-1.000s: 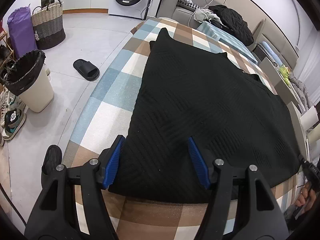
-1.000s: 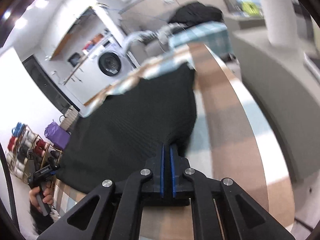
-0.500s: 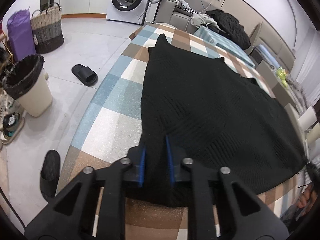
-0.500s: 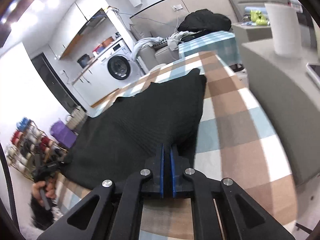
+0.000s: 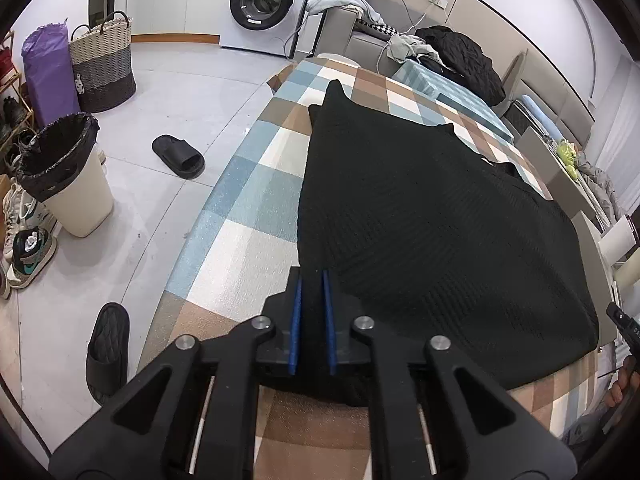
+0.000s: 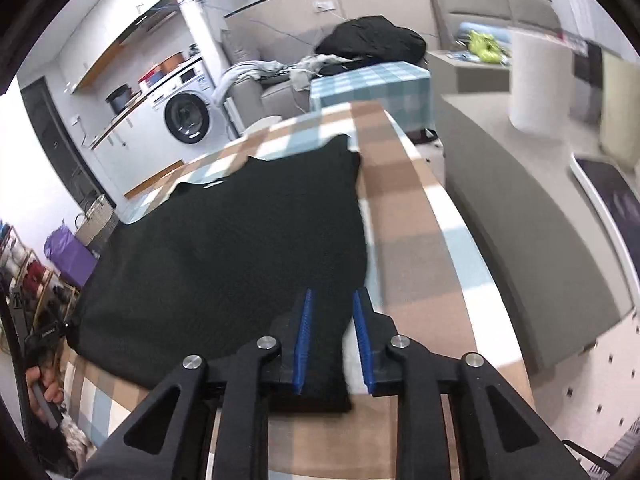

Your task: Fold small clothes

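Note:
A black knitted garment (image 5: pixel 420 220) lies spread flat on the table's checked cloth (image 5: pixel 248 208). My left gripper (image 5: pixel 311 280) is shut on the garment's near left corner, with dark fabric pinched between the blue pads. In the right wrist view the same garment (image 6: pixel 240 248) fills the left half of the table (image 6: pixel 404 240). My right gripper (image 6: pixel 333 296) is at the near right corner and its jaws are opening. The fabric still lies between them against the left pad. The right pad stands clear, with pale cloth showing in the gap.
Left of the table the floor holds a bin (image 5: pixel 68 184), two black slippers (image 5: pixel 178 156), a wicker basket (image 5: pixel 102 64) and shoes. A washing machine (image 5: pixel 264 2) and a sofa with clothes (image 5: pixel 456 56) stand behind. A grey counter (image 6: pixel 520 220) with a paper roll (image 6: pixel 536 84) runs along the table's right side.
The left jaws went from wide open to shut on the garment's corner. The right jaws, shut on the other corner before, have parted, and that gripper has risen a little and rolled.

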Available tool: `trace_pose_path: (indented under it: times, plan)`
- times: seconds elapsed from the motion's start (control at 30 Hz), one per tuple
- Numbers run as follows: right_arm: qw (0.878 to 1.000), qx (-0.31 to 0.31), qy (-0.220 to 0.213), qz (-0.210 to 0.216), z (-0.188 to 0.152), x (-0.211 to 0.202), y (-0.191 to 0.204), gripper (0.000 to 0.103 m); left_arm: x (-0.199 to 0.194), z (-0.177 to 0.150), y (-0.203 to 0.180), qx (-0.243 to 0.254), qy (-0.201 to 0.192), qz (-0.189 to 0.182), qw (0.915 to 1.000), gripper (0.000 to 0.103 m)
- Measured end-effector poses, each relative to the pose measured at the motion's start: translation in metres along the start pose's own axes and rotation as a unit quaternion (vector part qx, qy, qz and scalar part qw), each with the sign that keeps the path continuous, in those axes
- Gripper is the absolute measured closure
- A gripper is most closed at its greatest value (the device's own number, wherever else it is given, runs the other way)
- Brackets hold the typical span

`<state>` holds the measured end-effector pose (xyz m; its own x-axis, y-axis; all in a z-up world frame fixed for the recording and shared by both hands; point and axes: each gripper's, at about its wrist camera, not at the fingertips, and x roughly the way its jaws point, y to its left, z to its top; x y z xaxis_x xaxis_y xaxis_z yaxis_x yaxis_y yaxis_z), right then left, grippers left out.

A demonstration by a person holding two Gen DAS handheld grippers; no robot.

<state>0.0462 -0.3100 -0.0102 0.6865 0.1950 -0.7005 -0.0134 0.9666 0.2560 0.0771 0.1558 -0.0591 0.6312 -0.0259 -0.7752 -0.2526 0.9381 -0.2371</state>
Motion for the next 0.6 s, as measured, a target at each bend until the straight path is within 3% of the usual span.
trace_pose_path:
  times: [0.1, 0.27, 0.4, 0.47, 0.6]
  plan:
    - [0.999, -0.029, 0.009, 0.027, 0.005, 0.013, 0.028, 0.069, -0.007, 0.001, -0.005, 0.006, -0.009, 0.0, 0.9999, 0.079]
    - [0.996, -0.069, 0.037, 0.034, 0.011, 0.06, 0.076, 0.068, -0.018, 0.002, -0.019, 0.02, -0.031, -0.008, 0.9993, 0.052]
    - [0.995, -0.072, 0.051, 0.051, 0.012, 0.097, 0.102, 0.074, -0.024, 0.006, -0.032, 0.029, -0.038, -0.018, 0.9987, 0.045]
    - [0.993, -0.09, 0.062, 0.037, 0.005, 0.108, 0.11, 0.074, -0.025, 0.006, -0.041, 0.037, -0.038, -0.027, 0.9982, 0.045]
    - [0.991, -0.116, 0.055, 0.027, -0.005, 0.103, 0.108, 0.074, -0.018, 0.004, -0.055, 0.049, -0.029, -0.036, 0.9977, 0.045]
